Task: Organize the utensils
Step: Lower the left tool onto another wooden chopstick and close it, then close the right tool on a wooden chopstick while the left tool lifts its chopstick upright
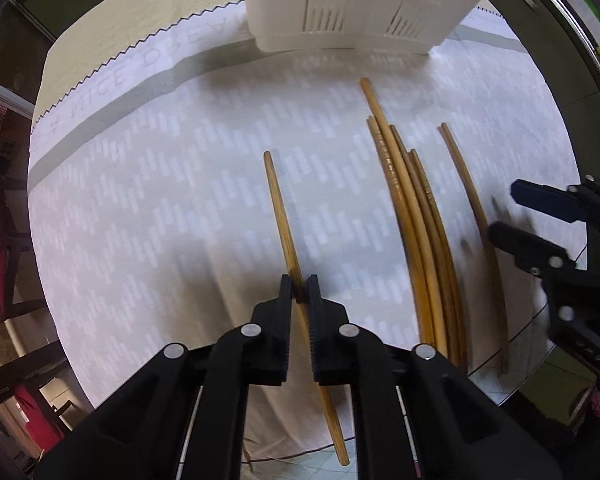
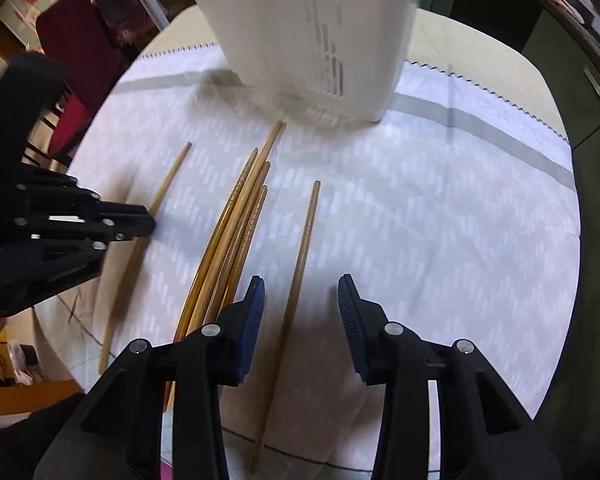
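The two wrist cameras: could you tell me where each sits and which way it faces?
Left wrist: on the left gripper, looking down its black fingers, shut on a lone chopstick lying on the tablecloth.
Right wrist: on the right gripper, facing down; its blue-padded jaws straddle another single chopstick without touching.
Shared: the chopstick bundle, the white slotted holder, each other's gripper.

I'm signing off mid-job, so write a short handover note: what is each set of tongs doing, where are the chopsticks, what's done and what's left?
Left tongs: shut on a single chopstick lying apart on the cloth.
Right tongs: open, straddling another lone chopstick, not gripping it.
Bundle of chopsticks lies between those two.
White holder stands at the far end of the cloth.
Done: none seen in the holder.
Left: probably move every chopstick into it.
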A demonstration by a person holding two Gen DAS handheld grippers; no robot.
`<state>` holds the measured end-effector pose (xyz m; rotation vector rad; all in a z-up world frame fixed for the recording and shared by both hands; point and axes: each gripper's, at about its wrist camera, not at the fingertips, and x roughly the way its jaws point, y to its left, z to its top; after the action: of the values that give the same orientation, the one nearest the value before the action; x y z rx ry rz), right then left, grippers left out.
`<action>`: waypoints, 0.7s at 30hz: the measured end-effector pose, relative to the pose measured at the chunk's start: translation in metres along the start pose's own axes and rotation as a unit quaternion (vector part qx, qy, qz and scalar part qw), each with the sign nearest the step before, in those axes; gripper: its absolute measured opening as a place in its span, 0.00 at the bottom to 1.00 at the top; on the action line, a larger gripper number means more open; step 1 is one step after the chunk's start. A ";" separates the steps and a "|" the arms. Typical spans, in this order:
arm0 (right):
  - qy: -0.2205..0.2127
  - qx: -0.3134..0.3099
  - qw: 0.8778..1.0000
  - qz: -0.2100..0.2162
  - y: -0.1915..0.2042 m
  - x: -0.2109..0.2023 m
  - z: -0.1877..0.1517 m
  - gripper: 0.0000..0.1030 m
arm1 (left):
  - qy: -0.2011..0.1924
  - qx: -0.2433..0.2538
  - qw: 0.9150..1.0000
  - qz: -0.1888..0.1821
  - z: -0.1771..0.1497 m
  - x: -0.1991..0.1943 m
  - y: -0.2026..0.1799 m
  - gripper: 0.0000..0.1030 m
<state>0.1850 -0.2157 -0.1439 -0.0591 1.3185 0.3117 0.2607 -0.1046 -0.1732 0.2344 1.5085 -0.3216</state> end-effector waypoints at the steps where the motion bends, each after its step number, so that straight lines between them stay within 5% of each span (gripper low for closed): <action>1: 0.004 -0.002 1.000 -0.004 0.003 0.004 0.002 0.35 | 0.000 0.003 1.000 0.000 0.000 0.000 0.000 0.08; 10: 0.031 -0.009 0.998 -0.049 0.018 0.024 0.020 0.32 | 0.000 -0.002 1.000 -0.002 0.007 -0.005 0.003 0.08; 17: 0.019 -0.001 0.999 -0.050 0.024 0.024 0.022 0.07 | -0.029 -0.013 1.000 -0.001 0.000 -0.003 0.005 0.08; 21: 0.005 0.025 0.999 -0.031 0.015 0.021 0.021 0.06 | -0.053 -0.022 0.998 -0.009 -0.012 -0.010 0.010 0.07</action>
<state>0.2052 -0.1927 -0.1564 -0.0593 1.3311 0.2253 0.2530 -0.0902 -0.1642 0.1673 1.4124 -0.3104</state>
